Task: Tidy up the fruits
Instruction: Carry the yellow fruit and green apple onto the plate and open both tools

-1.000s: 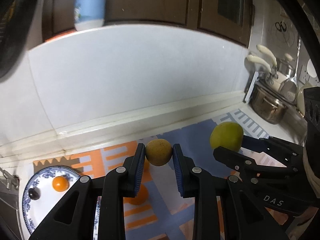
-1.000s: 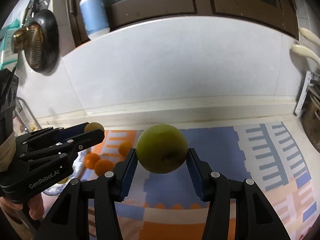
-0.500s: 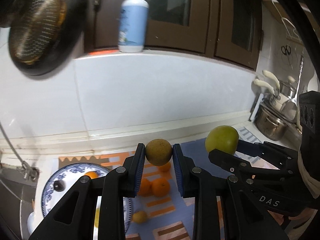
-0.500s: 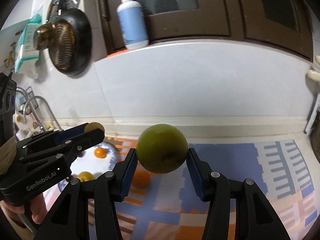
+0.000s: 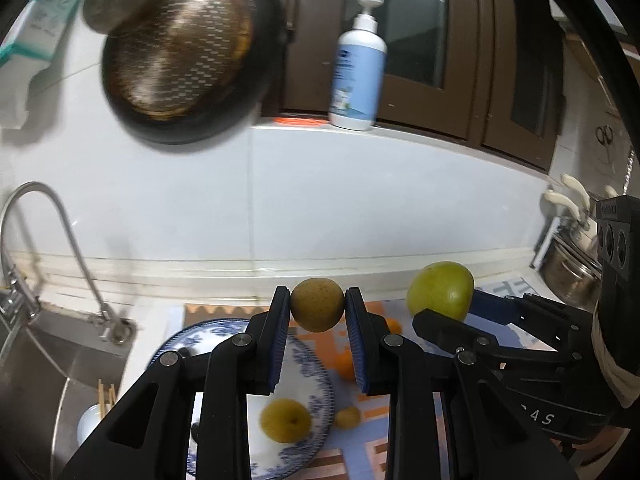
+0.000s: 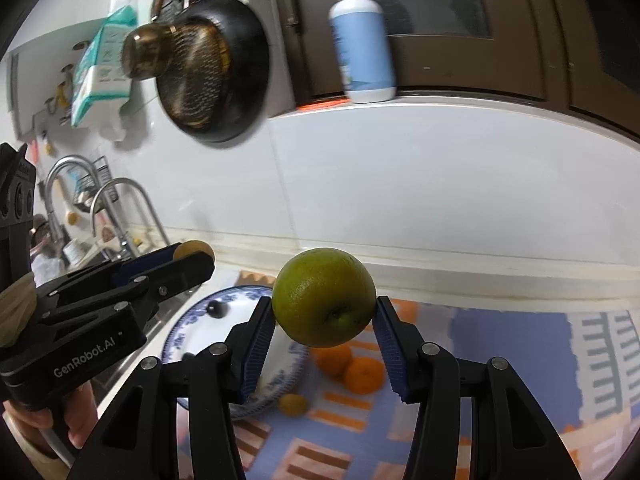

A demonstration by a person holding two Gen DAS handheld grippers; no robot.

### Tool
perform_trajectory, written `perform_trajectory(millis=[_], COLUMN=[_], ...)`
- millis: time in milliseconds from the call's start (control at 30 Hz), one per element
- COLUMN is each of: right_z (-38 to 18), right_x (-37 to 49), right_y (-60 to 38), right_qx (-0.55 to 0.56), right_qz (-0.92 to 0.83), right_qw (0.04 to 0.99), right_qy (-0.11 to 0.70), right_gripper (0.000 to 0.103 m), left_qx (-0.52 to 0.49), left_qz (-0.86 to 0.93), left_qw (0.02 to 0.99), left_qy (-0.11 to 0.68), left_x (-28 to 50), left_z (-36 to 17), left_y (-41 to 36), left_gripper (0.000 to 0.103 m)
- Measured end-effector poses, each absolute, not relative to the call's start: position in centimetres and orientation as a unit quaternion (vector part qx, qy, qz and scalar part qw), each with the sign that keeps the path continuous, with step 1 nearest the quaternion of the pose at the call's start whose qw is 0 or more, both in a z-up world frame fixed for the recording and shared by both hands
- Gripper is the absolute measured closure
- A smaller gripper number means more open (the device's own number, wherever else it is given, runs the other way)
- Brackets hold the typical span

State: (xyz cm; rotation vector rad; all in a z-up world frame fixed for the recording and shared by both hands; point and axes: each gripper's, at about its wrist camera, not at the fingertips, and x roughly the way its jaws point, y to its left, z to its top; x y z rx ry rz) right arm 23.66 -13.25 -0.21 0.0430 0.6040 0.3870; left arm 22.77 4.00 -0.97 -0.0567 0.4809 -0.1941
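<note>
My left gripper (image 5: 317, 312) is shut on a small brownish-yellow fruit (image 5: 317, 303) and holds it high above the counter. My right gripper (image 6: 325, 320) is shut on a large green fruit (image 6: 324, 297), also held in the air; it shows in the left wrist view (image 5: 440, 290) to the right. Below lies a blue-and-white plate (image 5: 316, 372) with a yellow fruit (image 5: 285, 419) and a small dark fruit (image 6: 216, 309) on it. Two oranges (image 6: 362, 372) and a small yellow fruit (image 6: 293, 404) lie on the mat beside the plate.
A patterned blue and orange mat (image 6: 500, 344) covers the counter. A sink (image 5: 36, 360) with a tap (image 5: 60, 224) is at the left. A dark pan (image 5: 180, 68) hangs on the wall and a pump bottle (image 5: 358, 68) stands on the ledge. Pots (image 5: 568, 276) stand at the far right.
Both grippers have risen and tilted up with their fruits still held. The view has shifted left, so the plate, sink, tap and hanging pan have come into view.
</note>
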Motion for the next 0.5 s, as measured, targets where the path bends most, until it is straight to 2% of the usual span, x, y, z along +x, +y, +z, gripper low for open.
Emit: perform_trajectory(millis=[500], right_z=[-1.3], right_x=[25.6], right_y=[-7.1], right_qx=[0.000], right_qz=[0.263], right_qw=[0.913], right_qy=[0.312], right_gripper=[0.052], left_qx=[-0.049], left_qz=[-0.032], left_qw=[0.967], left_qy=[0.249], left_x=[22.5], left_z=[-2.4], left_y=[9.8], left_gripper=[0.075])
